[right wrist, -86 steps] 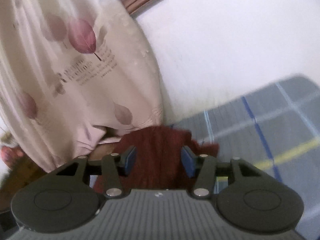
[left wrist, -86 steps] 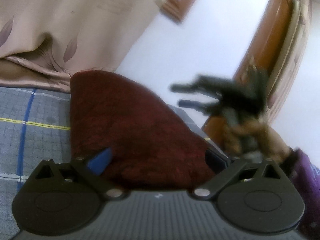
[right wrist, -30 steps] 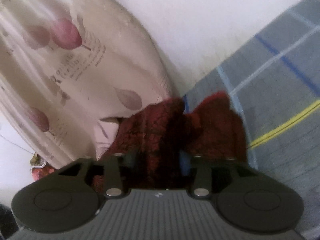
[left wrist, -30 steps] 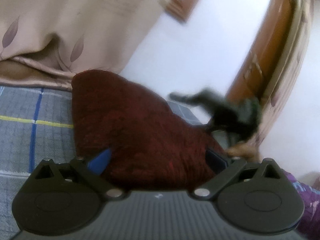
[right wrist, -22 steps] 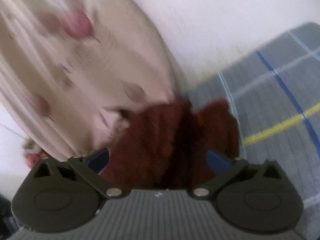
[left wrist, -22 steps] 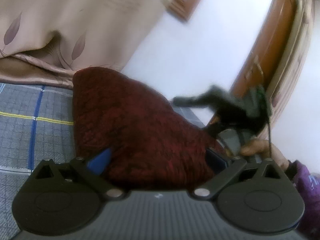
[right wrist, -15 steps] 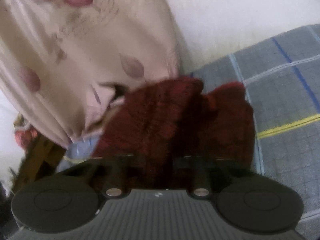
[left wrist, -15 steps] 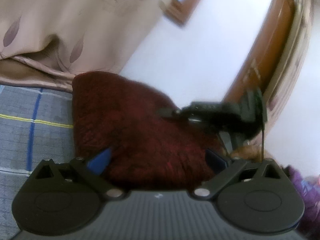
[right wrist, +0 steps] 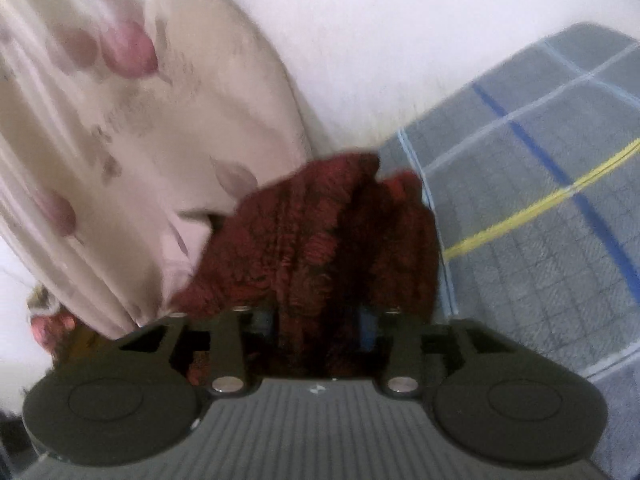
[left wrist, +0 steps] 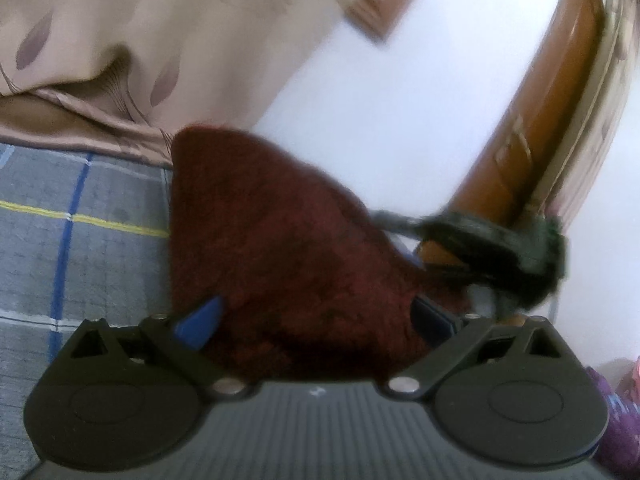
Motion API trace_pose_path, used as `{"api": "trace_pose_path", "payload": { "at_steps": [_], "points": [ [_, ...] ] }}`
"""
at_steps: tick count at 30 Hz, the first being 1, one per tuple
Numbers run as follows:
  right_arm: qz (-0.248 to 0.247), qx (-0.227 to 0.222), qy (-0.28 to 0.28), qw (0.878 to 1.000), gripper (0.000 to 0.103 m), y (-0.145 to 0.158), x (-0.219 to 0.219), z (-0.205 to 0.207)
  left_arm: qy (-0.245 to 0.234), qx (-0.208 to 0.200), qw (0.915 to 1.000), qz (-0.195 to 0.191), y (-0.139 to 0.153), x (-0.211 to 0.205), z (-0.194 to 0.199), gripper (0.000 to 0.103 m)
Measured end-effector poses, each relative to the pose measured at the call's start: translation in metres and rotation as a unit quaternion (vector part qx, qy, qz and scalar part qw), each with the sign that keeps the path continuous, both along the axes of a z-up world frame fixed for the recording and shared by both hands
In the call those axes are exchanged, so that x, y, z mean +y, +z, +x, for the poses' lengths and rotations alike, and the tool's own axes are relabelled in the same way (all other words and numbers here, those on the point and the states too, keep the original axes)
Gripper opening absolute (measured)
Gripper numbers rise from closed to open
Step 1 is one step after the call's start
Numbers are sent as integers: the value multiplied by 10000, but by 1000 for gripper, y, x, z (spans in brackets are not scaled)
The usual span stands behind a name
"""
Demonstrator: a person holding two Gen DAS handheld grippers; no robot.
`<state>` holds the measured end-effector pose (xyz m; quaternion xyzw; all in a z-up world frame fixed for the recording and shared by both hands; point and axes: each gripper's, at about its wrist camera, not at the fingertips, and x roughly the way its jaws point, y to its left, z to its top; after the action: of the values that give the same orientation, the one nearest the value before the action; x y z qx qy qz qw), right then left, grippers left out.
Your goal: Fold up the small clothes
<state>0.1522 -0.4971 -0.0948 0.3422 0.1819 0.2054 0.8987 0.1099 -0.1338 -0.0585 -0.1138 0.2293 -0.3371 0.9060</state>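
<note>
A dark red knitted garment [left wrist: 280, 248] lies on the grey checked bedspread [left wrist: 80, 240]. My left gripper [left wrist: 316, 316] is open, its blue pads wide apart with the garment's near part lying between them. The right gripper shows blurred at the garment's right edge [left wrist: 492, 248] in the left wrist view. In the right wrist view my right gripper [right wrist: 324, 320] is shut on a bunched fold of the same red garment [right wrist: 320, 232], which stands up in ridges in front of it.
A beige leaf-print curtain [left wrist: 120, 40] hangs at the far edge of the bed, also in the right wrist view [right wrist: 120, 120]. A white wall [left wrist: 400, 120] and a brown wooden door [left wrist: 540, 120] stand behind. Purple cloth [left wrist: 616, 400] lies at far right.
The right gripper opened briefly, then shut again on the red garment and bunched it up. The left gripper stayed open in place over the garment.
</note>
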Motion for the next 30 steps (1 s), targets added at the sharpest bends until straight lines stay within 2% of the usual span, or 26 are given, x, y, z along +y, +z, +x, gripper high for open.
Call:
{"api": "trace_pose_path", "payload": {
  "at_steps": [3,5,6,8,11,13,16,19,20,21,22,23,27,30],
  "points": [
    [-299,-438,-203,9984,62,22,1,-38,55,-173,9998,-81,8,5,-10,101],
    [-464,-657,-220,9965,62,31,9,-64,172,-385,9991,67,14,5,-21,101],
    [-750,-704,-256,9944,62,33,17,-77,187,-442,9988,132,16,4,-25,101],
    [-1391,-600,-315,9880,61,30,34,-93,270,-503,9979,293,18,3,-32,101],
    [-1931,-15,-175,9810,55,7,58,-88,557,-478,9953,632,22,0,-43,101],
    [-2023,317,-114,9787,55,-5,68,-78,727,-464,9930,809,25,-1,-52,101],
    [-1923,328,-248,9805,54,4,67,-87,1086,-674,9844,1210,33,-4,-71,101],
    [-1620,-121,-445,9857,55,22,64,-123,1280,-793,9775,1476,40,-6,-84,101],
    [-1629,-247,-566,9847,65,28,69,-137,1377,-789,9749,1563,42,-8,-88,101],
    [-1648,-360,-652,9835,83,33,73,-153,1461,-771,9726,1633,44,-10,-91,101],
    [-1649,-514,-726,9823,90,36,77,-171,1524,-785,9711,1662,46,-11,-95,101],
    [-1644,-631,-829,9809,101,37,80,-185,1591,-830,9692,1684,47,-12,-100,101],
    [-1714,-837,-1130,9751,102,40,87,-237,1829,-953,9611,1837,54,-17,-117,101],
    [-1813,-893,-1304,9706,103,41,94,-262,1762,-1001,9634,1754,57,-17,-129,102]
  ]
}}
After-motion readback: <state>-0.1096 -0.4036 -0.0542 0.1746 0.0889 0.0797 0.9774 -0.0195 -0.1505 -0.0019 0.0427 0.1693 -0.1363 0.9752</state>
